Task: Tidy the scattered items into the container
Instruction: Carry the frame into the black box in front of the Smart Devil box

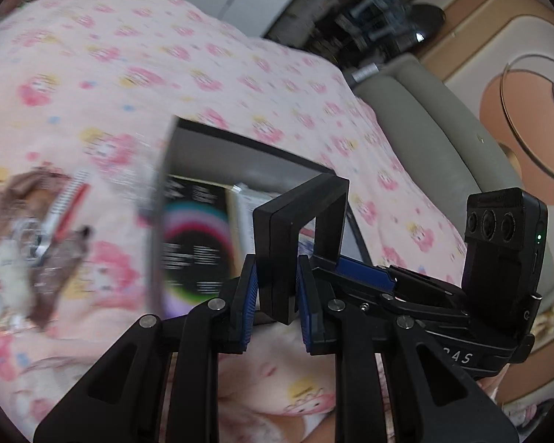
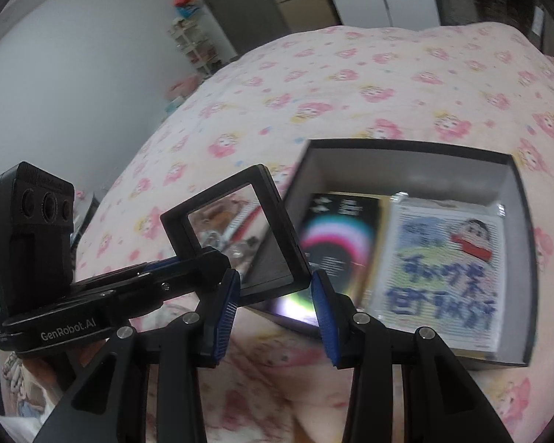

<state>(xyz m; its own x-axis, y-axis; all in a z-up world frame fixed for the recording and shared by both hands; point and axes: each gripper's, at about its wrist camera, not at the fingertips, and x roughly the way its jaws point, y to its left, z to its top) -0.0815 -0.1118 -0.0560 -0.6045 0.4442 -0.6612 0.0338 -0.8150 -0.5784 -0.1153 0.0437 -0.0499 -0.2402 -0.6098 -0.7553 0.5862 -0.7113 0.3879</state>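
A black square frame with a clear film hangs above the pink flowered bedspread. My left gripper is shut on its lower edge, blue pads pressing both faces. In the right wrist view the frame sits with its bottom corner between the pads of my right gripper, which grips it across its width. The left gripper reaches it from the left there. Just beyond lies the open black box, holding a black booklet with a rainbow ring and a cartoon card.
Blurred loose items, among them a red and white comb and brown and white pieces, lie on the bedspread at the left. A grey padded bed edge runs along the right. A white wall and a small shelf stand beyond the bed.
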